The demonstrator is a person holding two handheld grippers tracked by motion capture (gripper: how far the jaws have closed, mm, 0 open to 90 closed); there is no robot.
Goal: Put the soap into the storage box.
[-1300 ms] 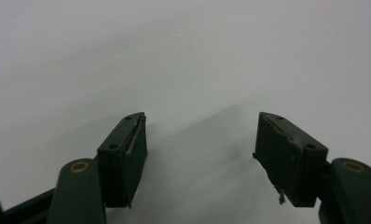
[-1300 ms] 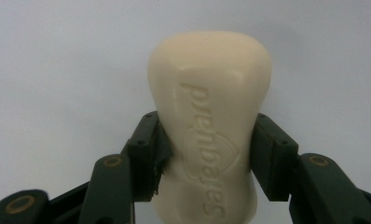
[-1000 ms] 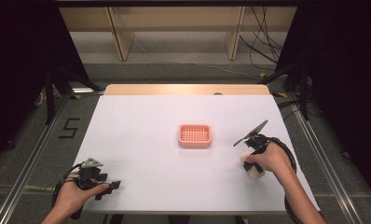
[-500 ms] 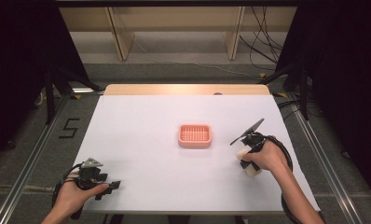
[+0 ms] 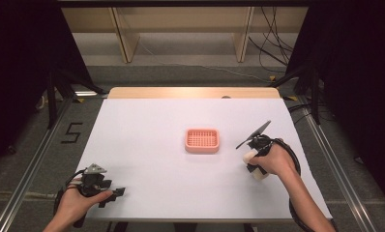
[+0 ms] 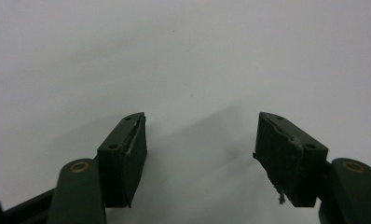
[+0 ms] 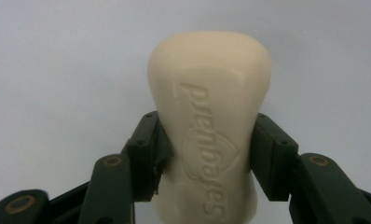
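- Since the earlier frames the right hand has shifted only slightly beside the soap dish; the left hand lies where it did.
- The left gripper [image 5: 114,193] rests at the near left corner of the white table [image 5: 147,130], held low by the person's left hand [image 5: 77,203]. In the left gripper view its jaws stand well apart with nothing between them, just bare table beyond.
- The right gripper [image 7: 207,154] sits at the near right, gripped by the right hand [image 5: 276,160]. Its jaws are clamped on the waist of a cream bar of soap [image 7: 209,116], pads pressing both narrow sides; embossed lettering faces the camera.
- In the high view the soap [image 5: 256,165] is held just above the table, right of the dish.
- Farther in, the pink slotted soap dish [image 5: 202,140] lies near the table's middle, apart from both grippers.
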